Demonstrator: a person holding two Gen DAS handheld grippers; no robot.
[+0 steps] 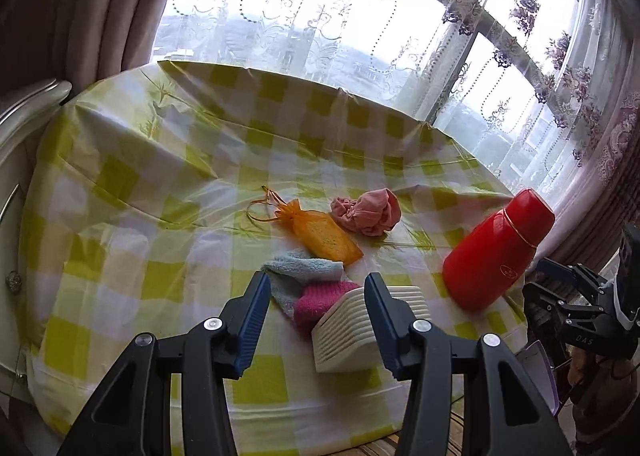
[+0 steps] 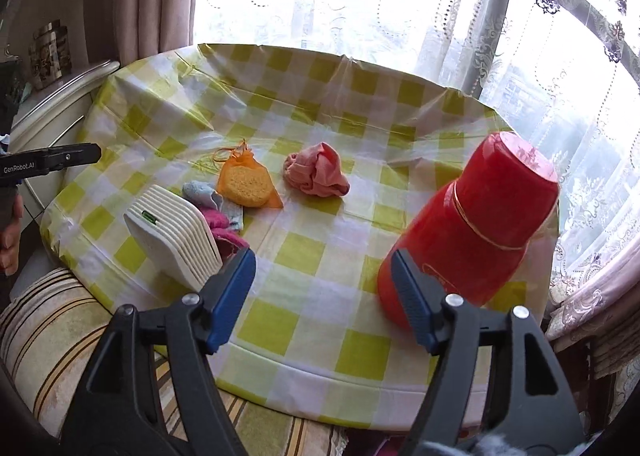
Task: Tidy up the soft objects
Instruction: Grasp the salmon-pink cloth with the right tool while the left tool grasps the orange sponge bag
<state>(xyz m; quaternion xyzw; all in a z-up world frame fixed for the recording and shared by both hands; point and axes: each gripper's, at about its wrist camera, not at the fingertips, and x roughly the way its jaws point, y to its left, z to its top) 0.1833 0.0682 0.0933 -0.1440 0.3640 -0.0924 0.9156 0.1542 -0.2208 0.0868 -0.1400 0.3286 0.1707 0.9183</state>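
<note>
Both claws, left (image 1: 316,320) and right (image 2: 324,296), apart, empty; orange pouch (image 1: 320,234) long axis diagonal, drawstring end far-left.

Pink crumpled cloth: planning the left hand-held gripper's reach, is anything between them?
Yes. The white ribbed holder, magenta towel and blue towel lie before the open left hand-held gripper; the pink crumpled cloth lies beyond.

Both wrist cameras look forward and downward along their claws, from just off the near edge of the checked surface (image 1: 132,160), toward the curtained window (image 1: 320,16). The left view sits further left. Both share the red flask (image 2: 472,232), white ribbed box (image 1: 348,328) and soft items.
</note>
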